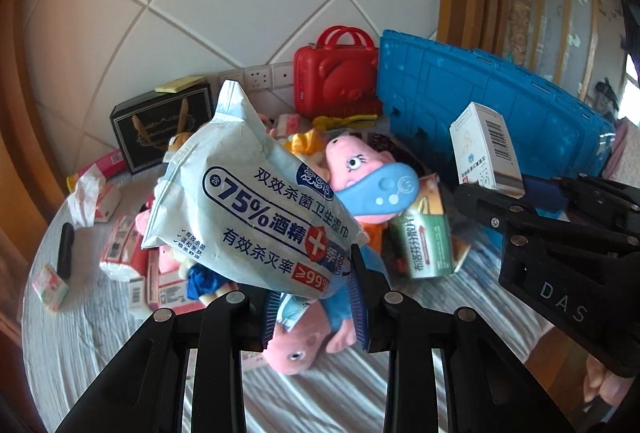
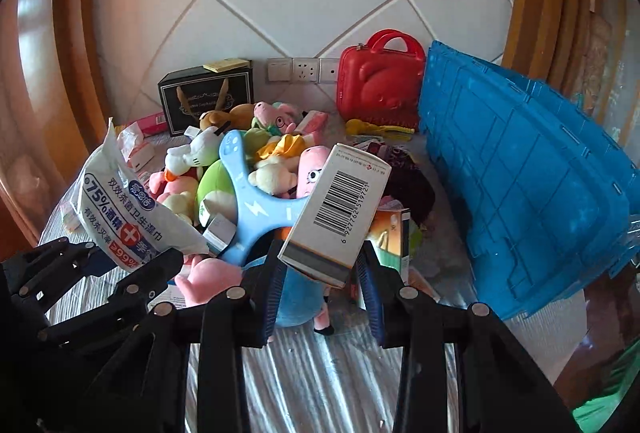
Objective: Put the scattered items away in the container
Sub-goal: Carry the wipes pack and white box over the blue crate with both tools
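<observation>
Left wrist — wipes pack point(image 1: 256, 201) long axis tilted up-left | left gripper point(image 1: 316, 297) clamps it

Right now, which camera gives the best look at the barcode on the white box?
The right wrist view: the white box sits clamped in the right gripper, barcode facing the lens, large and sharp. The left wrist view shows the same box farther off at the right, its barcode smaller and along one narrow side.
</observation>
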### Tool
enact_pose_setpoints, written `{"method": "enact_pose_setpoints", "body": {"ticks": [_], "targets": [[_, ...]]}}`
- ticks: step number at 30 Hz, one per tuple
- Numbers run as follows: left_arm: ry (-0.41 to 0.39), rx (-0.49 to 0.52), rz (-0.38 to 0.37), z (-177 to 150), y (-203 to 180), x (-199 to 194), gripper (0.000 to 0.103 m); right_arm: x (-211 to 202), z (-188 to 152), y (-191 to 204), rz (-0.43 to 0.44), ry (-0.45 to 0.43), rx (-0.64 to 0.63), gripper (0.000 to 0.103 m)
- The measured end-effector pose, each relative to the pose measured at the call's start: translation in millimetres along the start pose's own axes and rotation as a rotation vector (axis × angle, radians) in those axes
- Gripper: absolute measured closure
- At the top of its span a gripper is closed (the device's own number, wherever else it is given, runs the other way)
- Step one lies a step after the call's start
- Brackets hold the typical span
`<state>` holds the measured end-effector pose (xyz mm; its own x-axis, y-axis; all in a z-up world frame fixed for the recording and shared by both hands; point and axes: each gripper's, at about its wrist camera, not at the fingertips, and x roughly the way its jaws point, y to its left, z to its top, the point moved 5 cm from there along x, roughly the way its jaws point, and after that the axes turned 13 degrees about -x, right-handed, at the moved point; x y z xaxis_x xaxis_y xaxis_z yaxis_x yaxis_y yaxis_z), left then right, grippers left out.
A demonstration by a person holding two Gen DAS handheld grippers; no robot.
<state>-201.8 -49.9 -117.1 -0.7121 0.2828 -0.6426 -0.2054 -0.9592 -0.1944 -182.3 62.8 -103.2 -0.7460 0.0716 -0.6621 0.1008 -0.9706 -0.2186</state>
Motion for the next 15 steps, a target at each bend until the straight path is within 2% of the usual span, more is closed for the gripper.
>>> {"method": "enact_pose_setpoints", "body": {"ticks": [8, 15], "targets": [[-0.049, 0.060, -0.100, 40, -75, 11, 0.074, -26, 23, -72, -0.103, -0.064, 0.031, 0.068], [-0.146, 0.085, -0.142, 83, -173, 20, 0.074, -54, 41, -172, -0.150, -0.171, 0.035, 0.068]]}}
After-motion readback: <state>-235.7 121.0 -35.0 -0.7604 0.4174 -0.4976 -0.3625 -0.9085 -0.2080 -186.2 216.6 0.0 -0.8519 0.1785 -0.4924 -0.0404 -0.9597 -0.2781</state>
